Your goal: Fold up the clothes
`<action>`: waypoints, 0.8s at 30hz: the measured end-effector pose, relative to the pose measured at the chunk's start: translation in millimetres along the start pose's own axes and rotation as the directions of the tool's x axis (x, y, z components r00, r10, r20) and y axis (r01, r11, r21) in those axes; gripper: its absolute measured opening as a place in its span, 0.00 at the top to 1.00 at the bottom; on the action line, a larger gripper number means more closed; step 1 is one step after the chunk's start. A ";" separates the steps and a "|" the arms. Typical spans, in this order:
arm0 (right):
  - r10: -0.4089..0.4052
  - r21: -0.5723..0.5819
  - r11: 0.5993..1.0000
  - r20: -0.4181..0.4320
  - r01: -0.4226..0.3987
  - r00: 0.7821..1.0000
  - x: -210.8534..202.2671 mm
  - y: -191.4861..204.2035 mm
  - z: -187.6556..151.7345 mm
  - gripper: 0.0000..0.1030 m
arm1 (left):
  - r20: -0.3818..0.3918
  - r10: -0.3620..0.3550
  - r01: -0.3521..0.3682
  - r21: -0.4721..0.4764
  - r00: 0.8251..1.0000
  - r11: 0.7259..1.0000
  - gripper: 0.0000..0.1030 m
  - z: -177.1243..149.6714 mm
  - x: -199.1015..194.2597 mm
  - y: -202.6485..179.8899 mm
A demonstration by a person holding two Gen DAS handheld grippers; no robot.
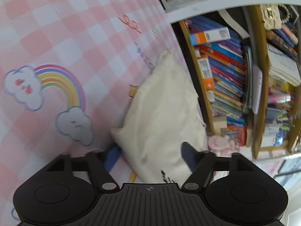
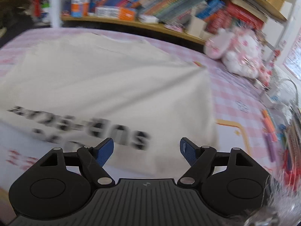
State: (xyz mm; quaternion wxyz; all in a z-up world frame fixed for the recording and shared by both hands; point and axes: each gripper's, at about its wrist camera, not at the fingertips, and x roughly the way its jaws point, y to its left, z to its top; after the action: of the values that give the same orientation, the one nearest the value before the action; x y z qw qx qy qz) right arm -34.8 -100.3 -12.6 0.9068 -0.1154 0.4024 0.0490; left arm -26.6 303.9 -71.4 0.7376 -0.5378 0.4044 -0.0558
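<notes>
A cream T-shirt [image 1: 165, 116] with black lettering lies folded on a pink-and-white checked bed sheet [image 1: 56, 28]. In the left wrist view it stretches from between the fingers toward the shelves. My left gripper [image 1: 150, 156] is open just over the shirt's near end, its blue pads wide apart with cloth lying between them, not pinched. In the right wrist view the same T-shirt [image 2: 105, 82] fills the middle, its blurred black print [image 2: 90, 131] close to the fingers. My right gripper [image 2: 146, 148] is open above the shirt's near edge and holds nothing.
A bookshelf [image 1: 225, 75] packed with books runs along the bed's far side, seen again in the right wrist view as a bookshelf [image 2: 150, 3]. A pink plush toy [image 2: 237, 50] sits at the bed's right corner. Coloured pens [image 2: 269, 131] lie at the right edge. A rainbow print [image 1: 56, 86] marks the sheet.
</notes>
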 end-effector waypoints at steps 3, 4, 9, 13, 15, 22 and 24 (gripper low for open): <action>0.057 -0.059 0.997 0.018 -0.056 0.998 -8.7 36.1 11.2 0.25 | -0.056 0.006 -0.004 0.035 0.998 0.999 0.09 7.4 5.2 -7.1; 0.082 -0.081 0.993 0.021 -0.080 0.996 -10.5 47.6 15.9 0.25 | -0.076 0.009 -0.006 0.047 0.997 0.999 0.08 9.4 6.9 -9.4; 0.192 -0.223 0.959 0.059 -0.174 0.980 -20.1 111.4 38.6 0.22 | -0.105 0.062 -0.051 0.112 0.993 0.992 0.08 20.8 7.8 -21.2; 0.253 -0.302 0.925 0.039 -0.230 0.967 -19.2 154.1 48.4 0.22 | -0.066 0.055 -0.038 0.236 0.996 0.971 0.08 29.1 2.2 -40.9; 0.283 -0.344 0.903 0.020 -0.259 0.959 -17.4 174.2 52.2 0.22 | -0.057 0.056 -0.040 0.247 0.997 0.968 0.08 34.6 0.6 -43.1; 0.372 -0.468 0.812 -0.046 -0.349 0.927 -8.7 230.2 62.7 0.24 | -0.026 0.053 -0.048 0.179 0.998 0.983 0.08 50.3 -13.2 -25.2; 0.389 -0.492 0.789 -0.065 -0.369 0.919 -4.9 242.6 64.8 0.29 | -0.035 0.066 -0.059 0.174 0.997 0.983 0.08 51.5 -14.4 -21.2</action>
State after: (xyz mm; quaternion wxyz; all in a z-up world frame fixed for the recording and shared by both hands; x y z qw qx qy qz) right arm -35.6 150.8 -8.0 0.8260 -0.2597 0.3730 0.3334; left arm 5.1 341.1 -41.0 0.7745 -0.4578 0.4295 -0.0782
